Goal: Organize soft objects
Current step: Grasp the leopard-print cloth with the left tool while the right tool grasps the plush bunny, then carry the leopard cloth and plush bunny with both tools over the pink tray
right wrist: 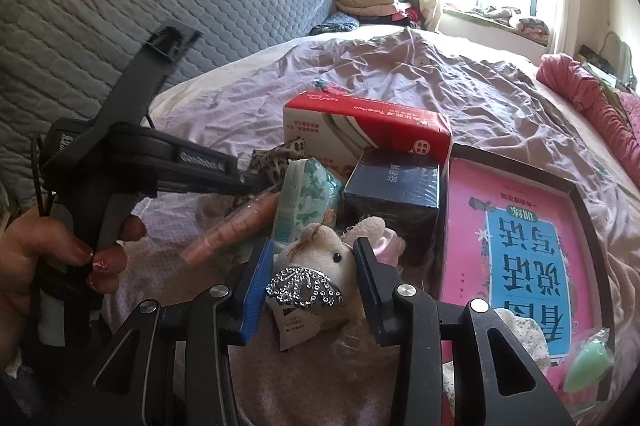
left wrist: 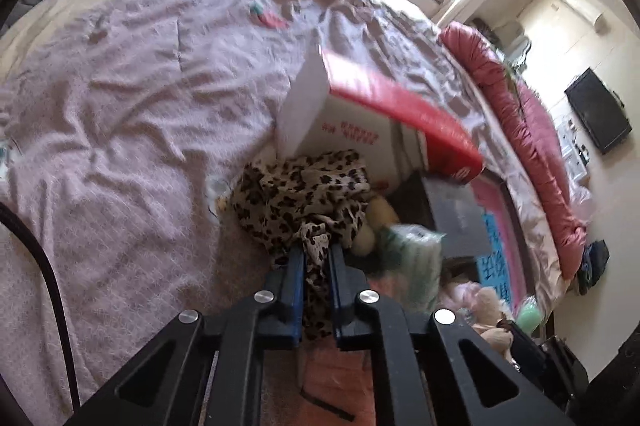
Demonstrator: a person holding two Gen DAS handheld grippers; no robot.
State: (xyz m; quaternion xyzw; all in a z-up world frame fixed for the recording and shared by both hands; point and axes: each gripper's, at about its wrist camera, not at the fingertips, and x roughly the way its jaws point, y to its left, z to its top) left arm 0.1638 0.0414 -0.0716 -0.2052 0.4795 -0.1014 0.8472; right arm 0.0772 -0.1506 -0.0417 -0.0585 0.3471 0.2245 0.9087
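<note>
My left gripper (left wrist: 316,250) is shut on a fold of a leopard-print cloth (left wrist: 296,193), which lies bunched on the bed in front of a red and white box (left wrist: 384,105). The right wrist view shows the same left gripper (right wrist: 256,181), held by a hand (right wrist: 68,258), with its tips at the leopard-print cloth (right wrist: 280,151). My right gripper (right wrist: 314,246) is shut on a cream plush bunny (right wrist: 324,260); both pads press against its head. A rhinestone ornament (right wrist: 304,288) lies just below the bunny's face.
Behind the bunny stand a green tissue pack (right wrist: 308,197), a pink tube (right wrist: 232,230), a dark blue box (right wrist: 394,185) and the red and white box (right wrist: 368,129). A pink book (right wrist: 520,246) lies to the right. A grey headboard (right wrist: 160,5) rises behind the wrinkled pink sheet (right wrist: 440,77).
</note>
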